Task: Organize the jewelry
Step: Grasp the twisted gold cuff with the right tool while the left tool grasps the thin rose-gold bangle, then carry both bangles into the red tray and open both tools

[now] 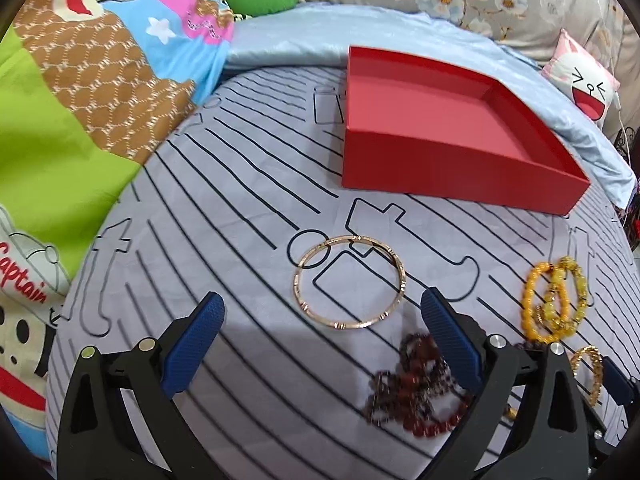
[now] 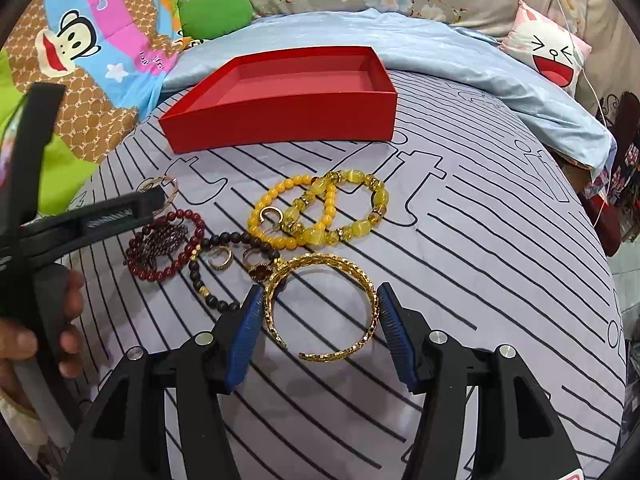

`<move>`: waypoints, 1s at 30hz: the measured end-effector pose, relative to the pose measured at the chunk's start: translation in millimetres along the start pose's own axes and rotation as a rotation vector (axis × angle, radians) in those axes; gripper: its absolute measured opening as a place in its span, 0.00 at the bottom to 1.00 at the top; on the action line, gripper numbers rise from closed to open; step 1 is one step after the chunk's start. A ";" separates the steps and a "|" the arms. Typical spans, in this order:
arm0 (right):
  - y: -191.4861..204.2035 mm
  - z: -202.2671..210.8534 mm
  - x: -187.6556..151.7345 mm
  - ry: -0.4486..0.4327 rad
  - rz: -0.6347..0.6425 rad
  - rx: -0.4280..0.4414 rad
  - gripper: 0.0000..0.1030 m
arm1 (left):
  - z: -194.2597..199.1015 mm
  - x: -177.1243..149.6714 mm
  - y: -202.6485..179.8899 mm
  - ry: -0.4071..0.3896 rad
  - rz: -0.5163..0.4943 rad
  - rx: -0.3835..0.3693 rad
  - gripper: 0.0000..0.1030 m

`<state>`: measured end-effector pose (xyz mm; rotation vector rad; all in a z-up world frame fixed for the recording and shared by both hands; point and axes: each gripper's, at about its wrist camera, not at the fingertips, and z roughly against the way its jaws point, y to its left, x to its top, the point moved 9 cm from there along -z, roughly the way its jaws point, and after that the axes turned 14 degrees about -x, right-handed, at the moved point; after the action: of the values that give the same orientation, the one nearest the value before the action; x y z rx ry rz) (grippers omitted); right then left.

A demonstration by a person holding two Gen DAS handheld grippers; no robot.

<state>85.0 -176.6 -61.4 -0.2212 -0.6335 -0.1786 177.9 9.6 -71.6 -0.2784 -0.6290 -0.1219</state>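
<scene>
Red cardboard, and nothing inside it — the shallow red box (image 2: 280, 92) sits bare at the far side of the striped bedsheet (image 2: 500, 264) while every piece of jewelry lies loose on the cloth in front of it, so the sorting looks barely begun. In the right wrist view, the right gripper (image 2: 320, 312) stands with its blue pads spread, straddling the woven gold cuff bangle (image 2: 320, 304) without visibly pressing it; the cuff lies flat, its open gap turned toward the camera and slightly left, its broad curve toward the box. Beyond it sit two yellow bead bracelets (image 2: 320, 212), overlapping, with a dark bead bracelet (image 2: 224, 272), a dark red bead bracelet (image 2: 168, 244) and several small gold rings (image 2: 222, 258) to the left. In the left wrist view, the left gripper (image 1: 324, 316) is also spread wide and holds nothing — a thin plain gold bangle (image 1: 349, 281) lies flat just ahead of its tips, between them and the box. Being round, it has no real long axis. The box's long side runs across the right view, its open face up. All pieces appear left to move.
</scene>
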 end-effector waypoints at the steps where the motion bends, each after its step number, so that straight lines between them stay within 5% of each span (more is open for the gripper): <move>1: -0.3 -1.0 1.0 0.002 -0.003 0.001 0.54 | -3.1 0.3 1.0 0.005 0.001 0.002 0.91; 9: 2.4 -7.5 4.9 0.012 -0.001 0.003 0.54 | -11.0 4.6 -0.7 -0.002 -0.023 0.004 0.83; 16: 3.5 -9.6 6.4 0.016 -0.003 0.004 0.54 | -7.1 6.2 -8.1 -0.018 -0.048 -0.028 0.57; 30: -4.6 8.7 43.9 -0.033 -0.036 0.038 0.54 | 24.6 19.8 -30.0 -0.040 -0.049 -0.119 0.57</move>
<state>113.8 -183.1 -27.4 -0.1760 -0.6734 -0.1981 174.1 -12.4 -34.2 -0.3814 -0.6699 -0.2021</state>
